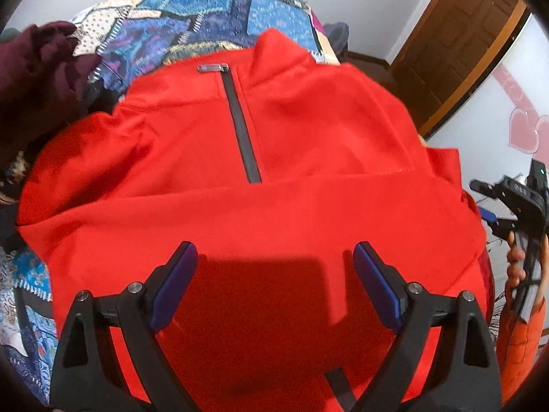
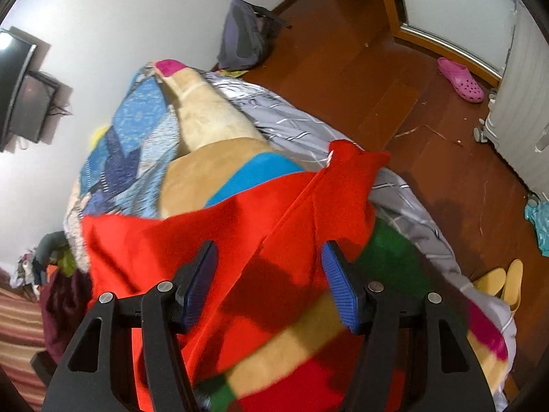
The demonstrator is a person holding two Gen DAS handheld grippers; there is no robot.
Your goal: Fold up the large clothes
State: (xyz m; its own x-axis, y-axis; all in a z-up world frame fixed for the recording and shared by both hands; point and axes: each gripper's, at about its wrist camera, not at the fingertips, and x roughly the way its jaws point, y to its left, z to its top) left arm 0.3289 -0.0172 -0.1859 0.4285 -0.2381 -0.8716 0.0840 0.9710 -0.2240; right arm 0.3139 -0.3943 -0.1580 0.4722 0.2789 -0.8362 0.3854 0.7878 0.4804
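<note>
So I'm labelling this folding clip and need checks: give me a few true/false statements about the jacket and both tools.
1. The left tool is open over the red jacket. True.
2. The jacket's zipper is white. False: it is dark grey.
3. The right tool is shut on a sleeve. False: it is open, gripping nothing.
4. A pink shoe lies on the wooden floor. True.
5. The jacket lies on a patterned blanket. True.

bright even light | hard gripper shadows | motion blur | fisheye edges dark
</note>
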